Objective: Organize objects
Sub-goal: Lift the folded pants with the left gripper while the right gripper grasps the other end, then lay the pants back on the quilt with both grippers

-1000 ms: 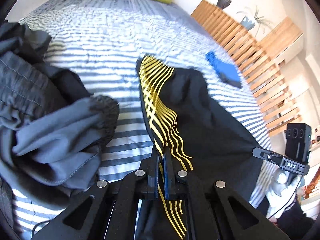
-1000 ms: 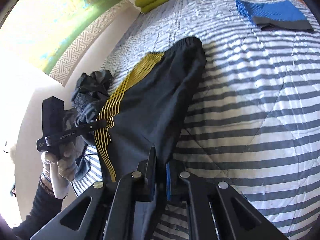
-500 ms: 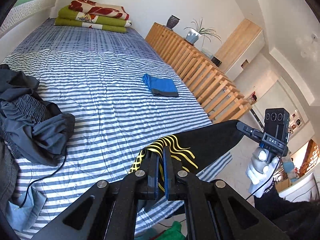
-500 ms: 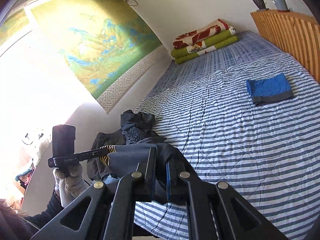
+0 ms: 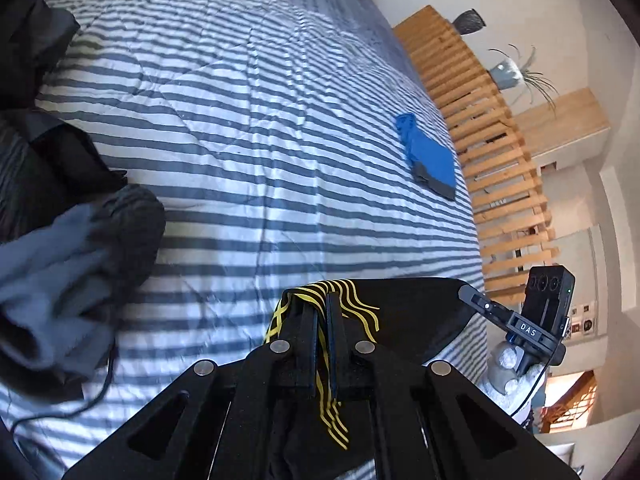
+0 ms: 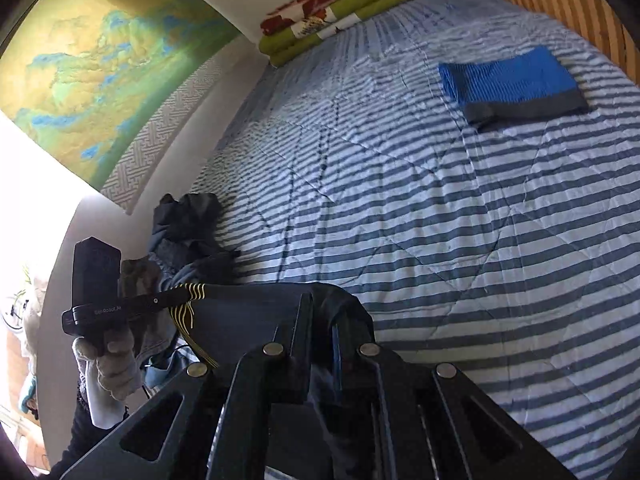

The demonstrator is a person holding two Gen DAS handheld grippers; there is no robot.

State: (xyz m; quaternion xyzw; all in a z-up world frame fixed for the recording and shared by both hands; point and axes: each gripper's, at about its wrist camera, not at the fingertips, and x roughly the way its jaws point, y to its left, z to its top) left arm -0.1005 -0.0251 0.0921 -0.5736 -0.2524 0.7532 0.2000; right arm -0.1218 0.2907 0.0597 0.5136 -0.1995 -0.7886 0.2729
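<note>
A black garment with yellow wavy stripes [image 5: 408, 312] hangs stretched between both grippers above the bed's near edge. My left gripper [image 5: 323, 300] is shut on its striped end. From the left wrist view, the right gripper [image 5: 466, 292] pinches the other end at the right, held by a gloved hand [image 5: 504, 368]. In the right wrist view my right gripper [image 6: 322, 312] is shut on the black garment [image 6: 248, 312]. There the left gripper [image 6: 184, 295] grips the striped corner at the left. A folded blue garment [image 6: 508, 80] lies far right on the bed.
The striped bed cover [image 5: 260, 120] spreads ahead. A heap of dark grey clothes [image 5: 60, 240] sits at its left edge. Folded green and red blankets [image 6: 332, 12] lie at the far end. A wooden slatted rail [image 5: 480, 120] with a vase and a plant borders the right.
The black garment lay spread on the bed a second ago. Both grippers lifted it, pulled it back off the bed, and now hold it taut lower over the near edge.
</note>
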